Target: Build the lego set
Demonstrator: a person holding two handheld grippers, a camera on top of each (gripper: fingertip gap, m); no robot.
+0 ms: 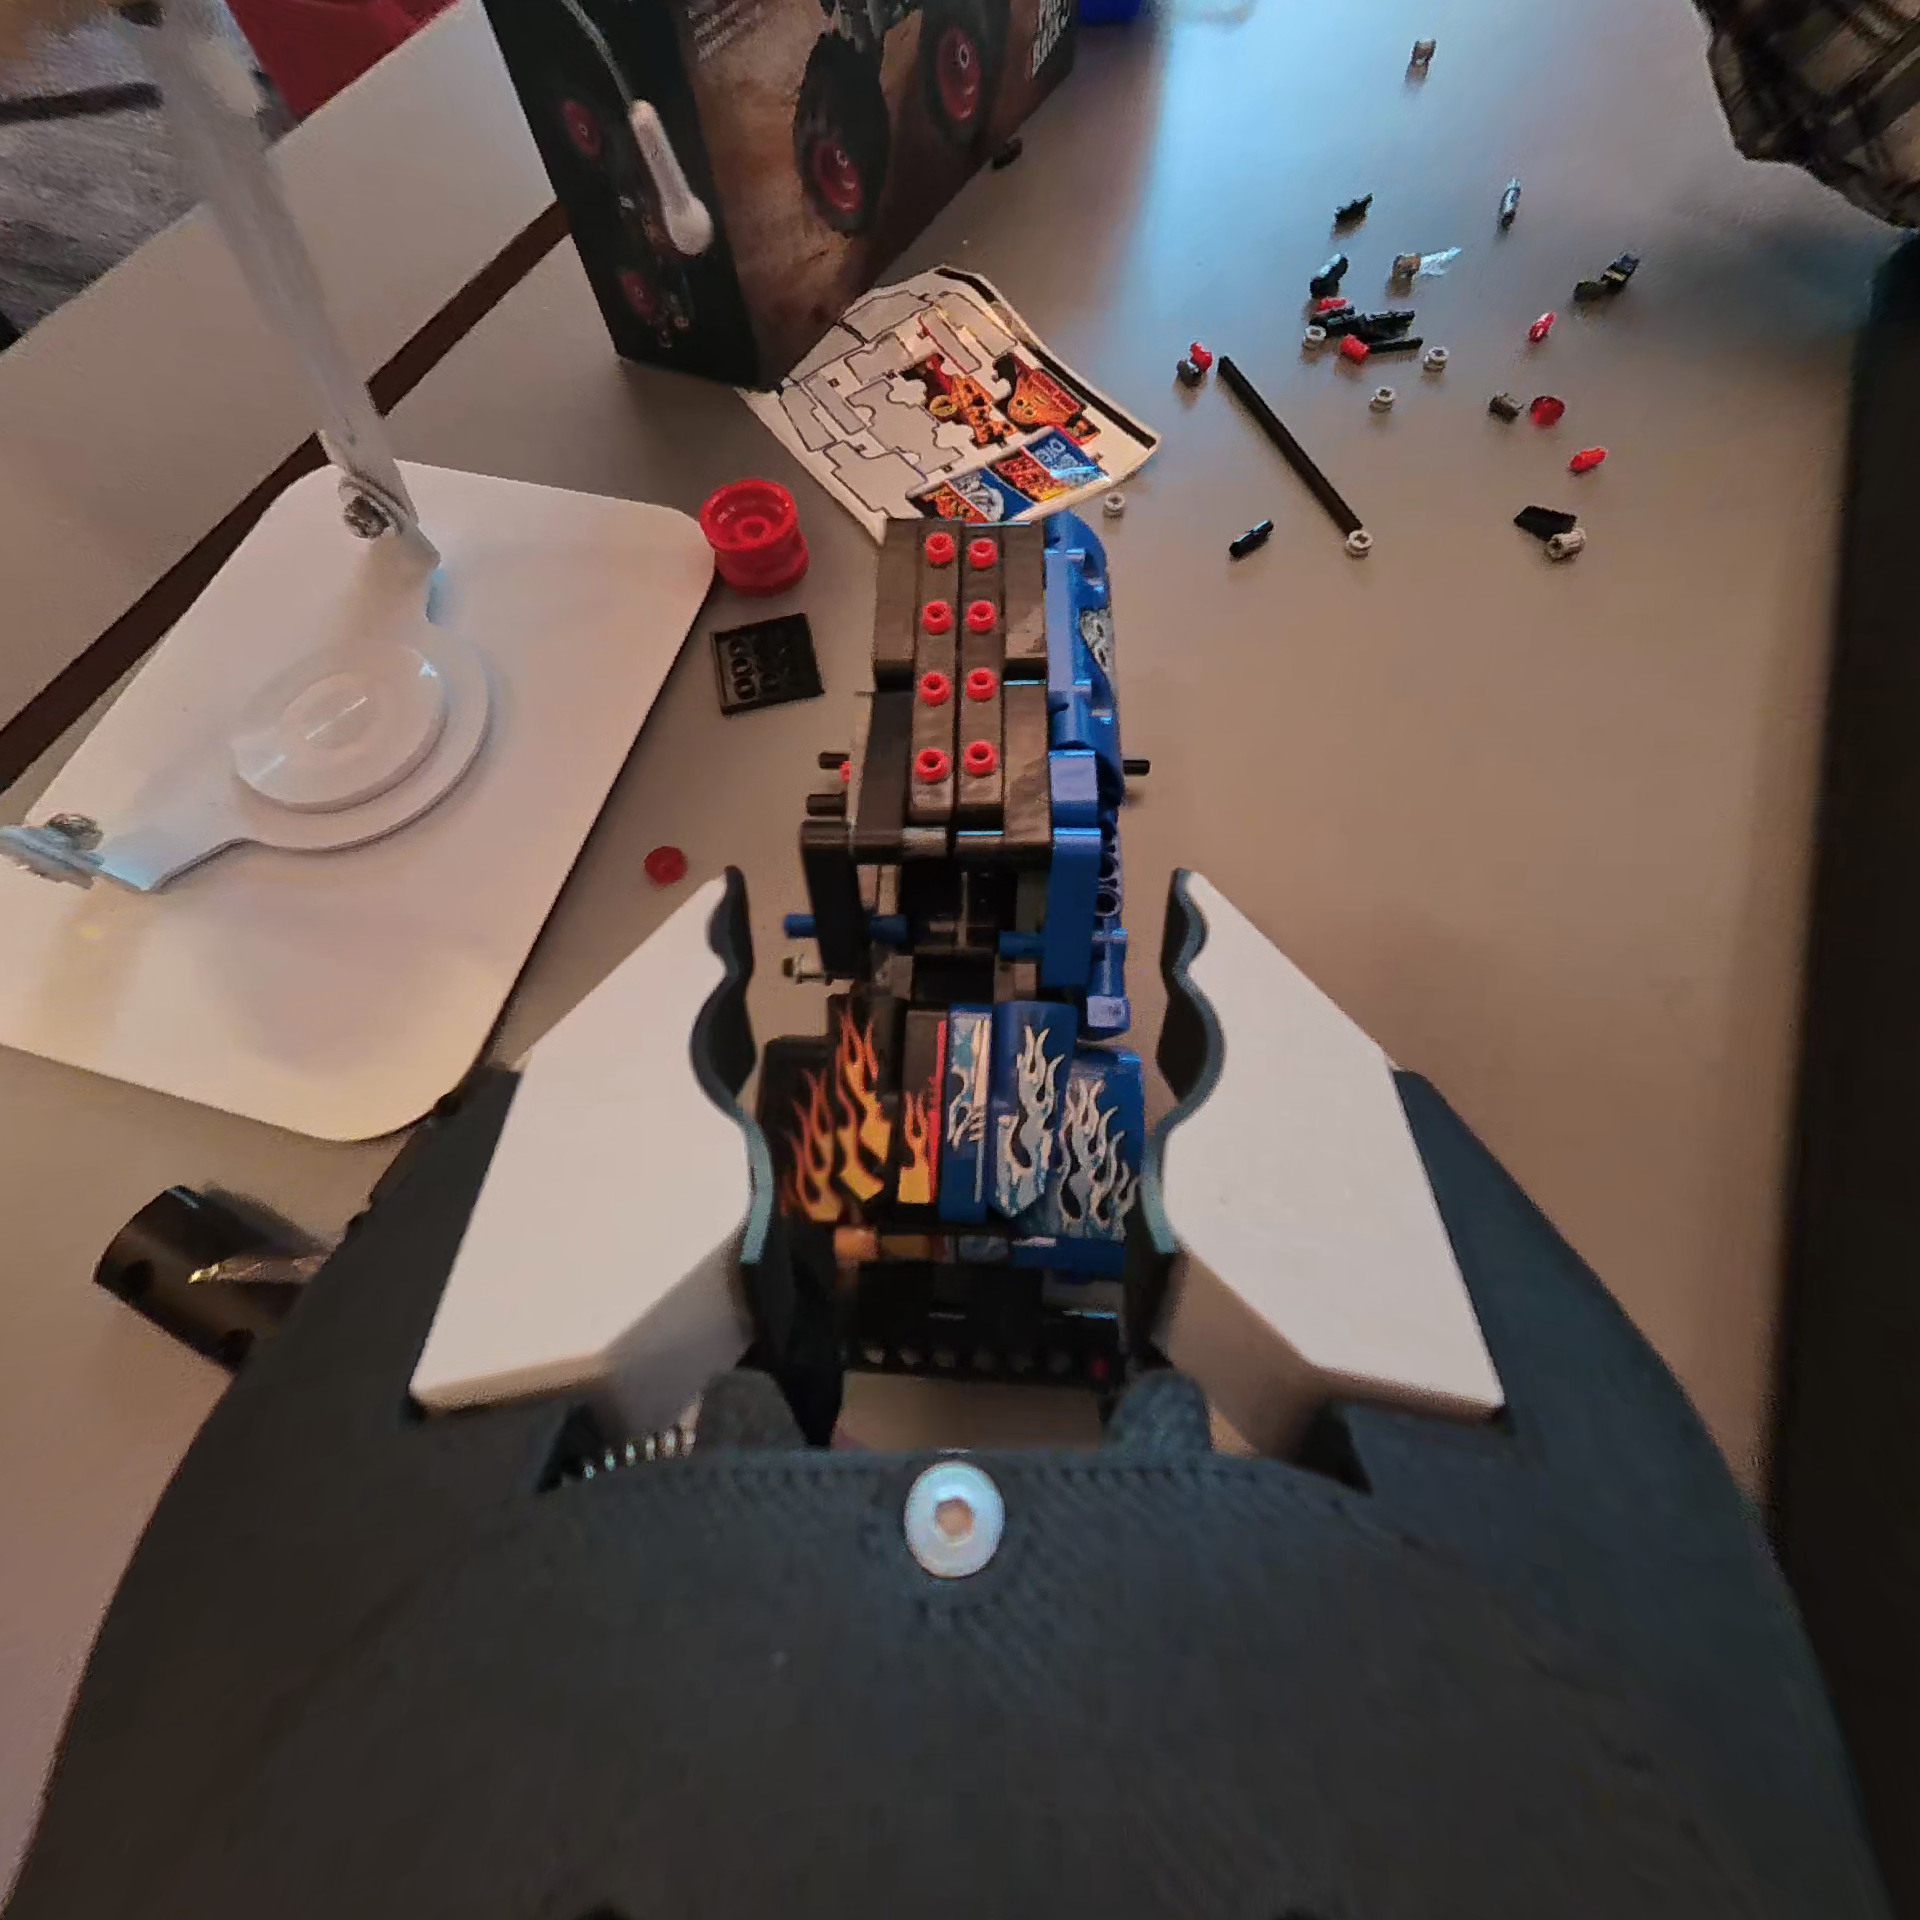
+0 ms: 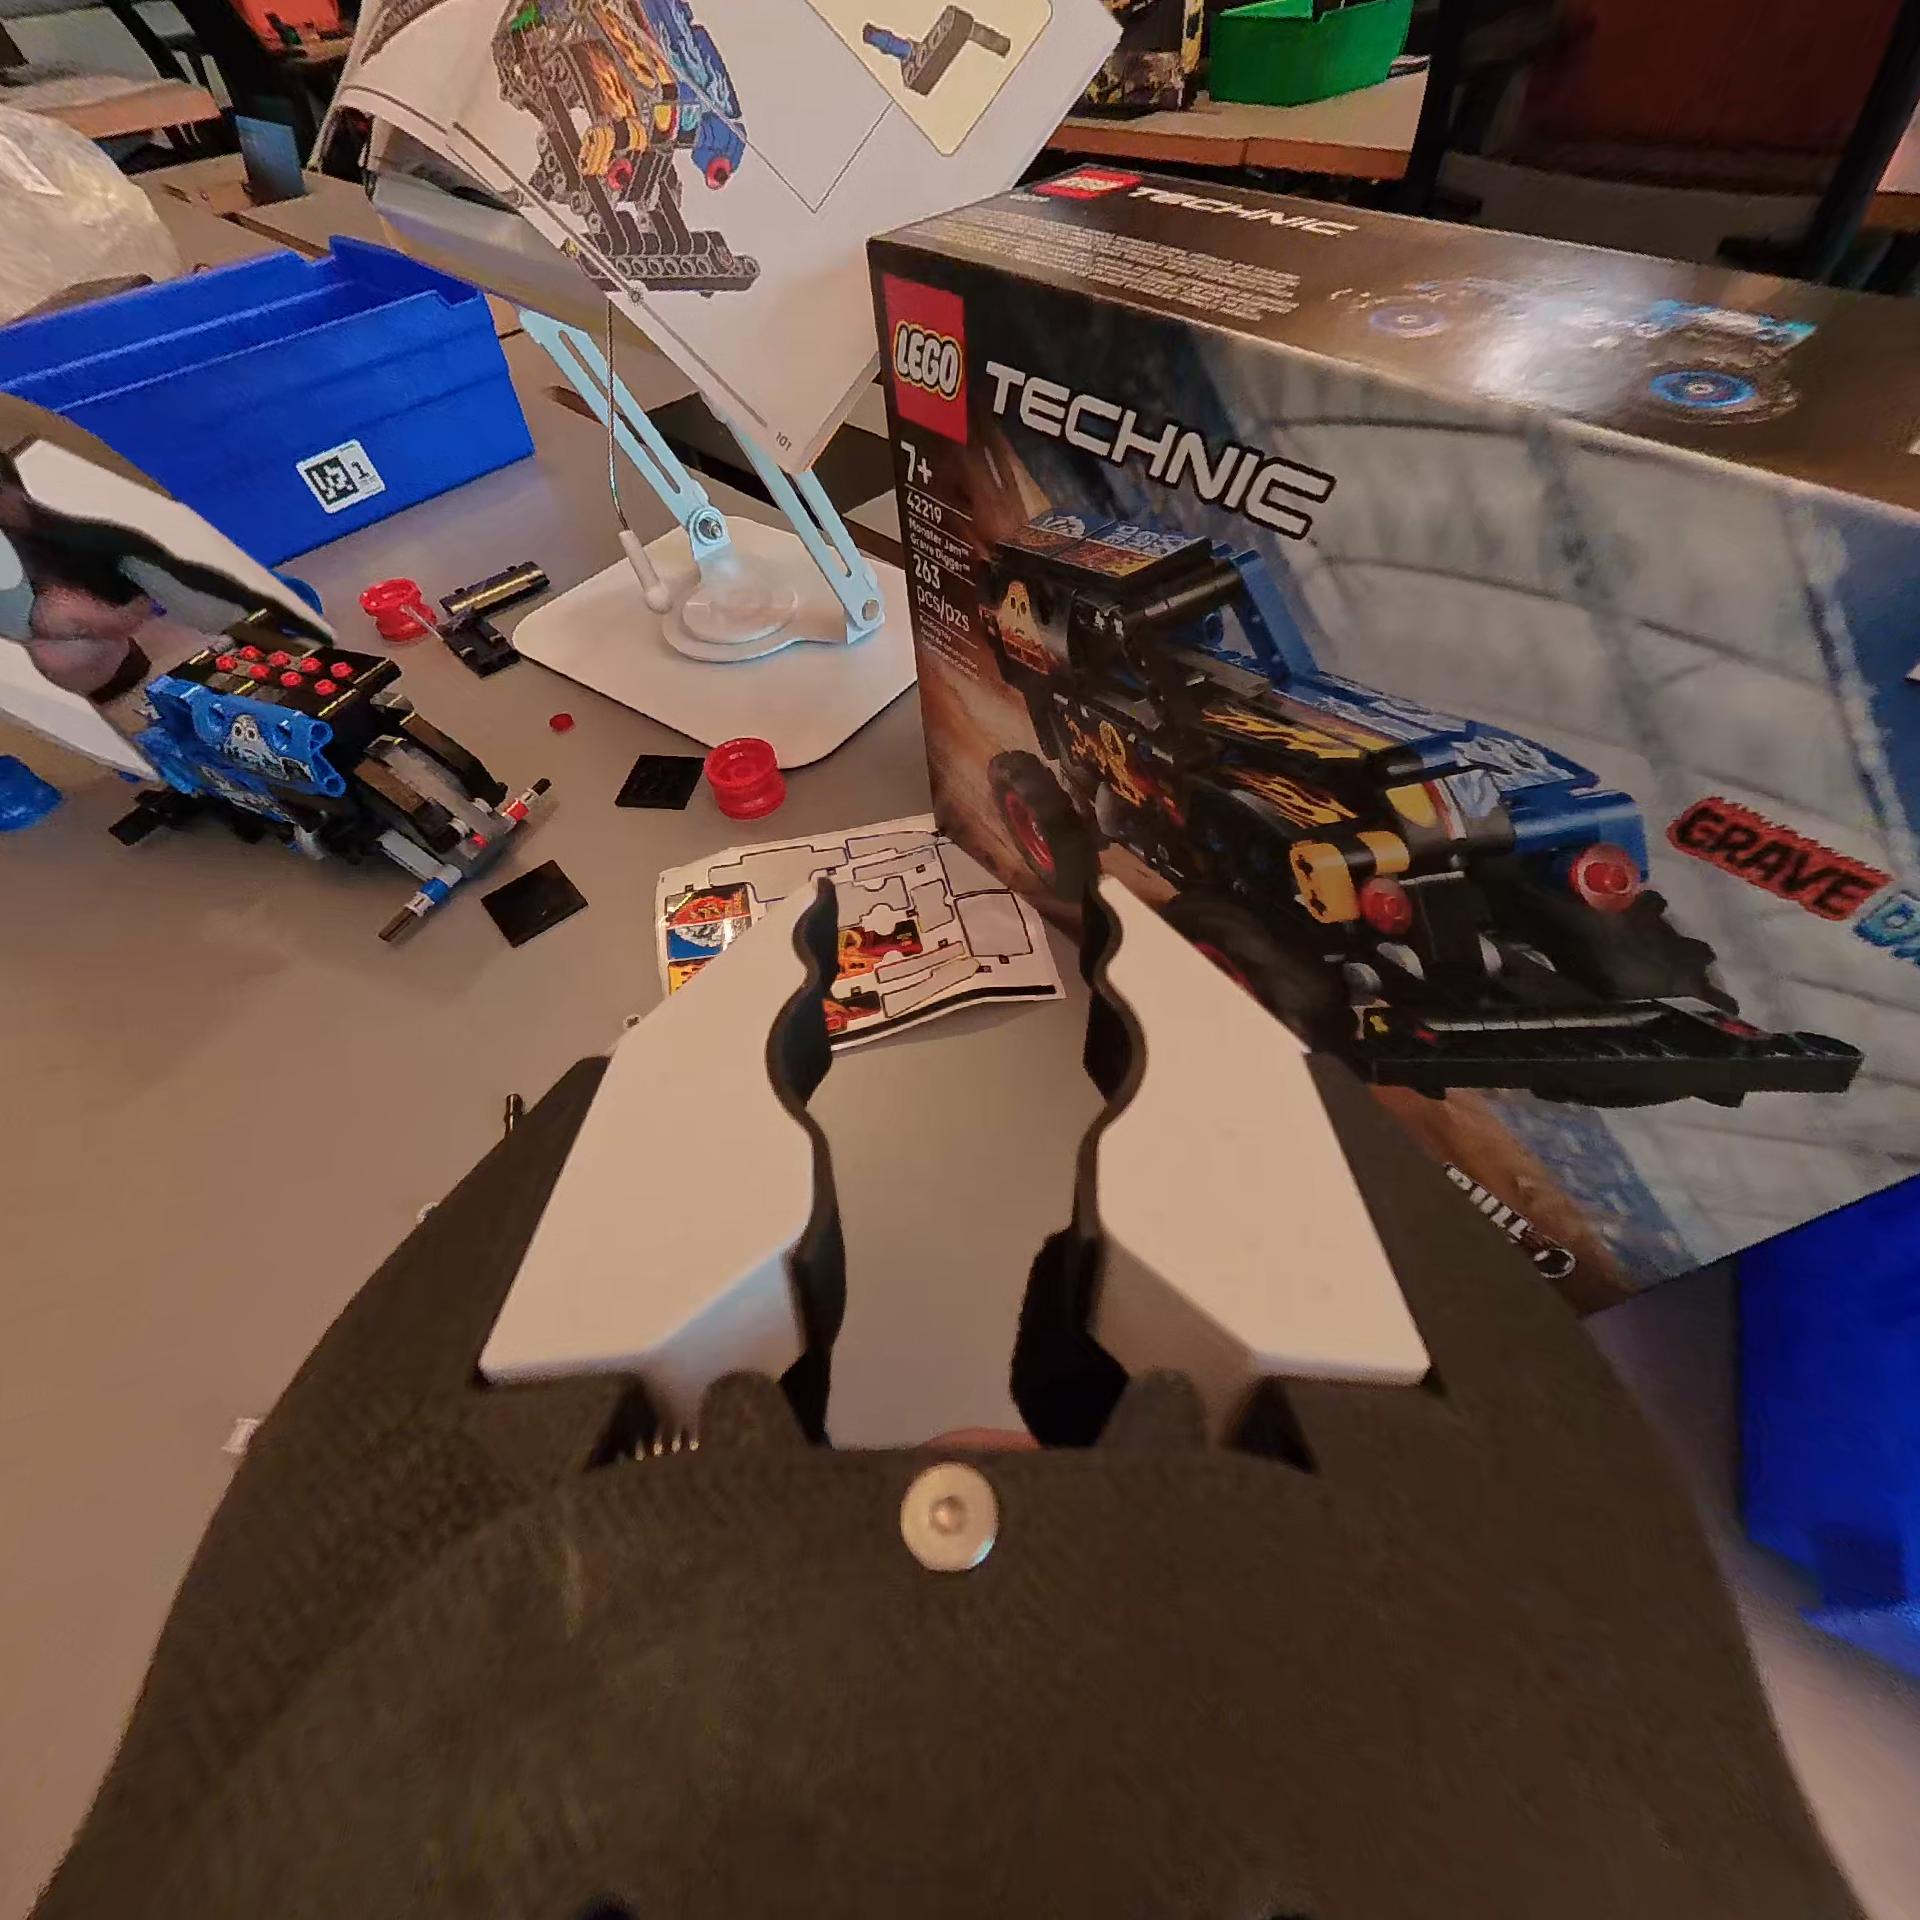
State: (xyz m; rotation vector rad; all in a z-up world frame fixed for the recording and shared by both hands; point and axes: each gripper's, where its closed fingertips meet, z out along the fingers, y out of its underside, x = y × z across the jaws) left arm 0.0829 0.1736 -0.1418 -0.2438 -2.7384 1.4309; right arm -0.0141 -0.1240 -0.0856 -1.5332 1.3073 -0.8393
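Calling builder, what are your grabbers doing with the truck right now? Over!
Left gripper jaws clamped on the half-built truck. Right gripper open, empty, above the sticker sheet. Set box close on its right. Loose parts scattered on the table.

writing seen but not copied: on the front of the set box [image 2: 1351, 644], a red logo square, white brand lettering and small numbers down the left edge; on the instruction page [image 2: 748, 187], a small corner number; on the blue bin [image 2: 208, 384], a white sticker [image 2: 340, 476] with a square code; on the sticker sheet [image 1: 966, 405], decal lettering too small to read.
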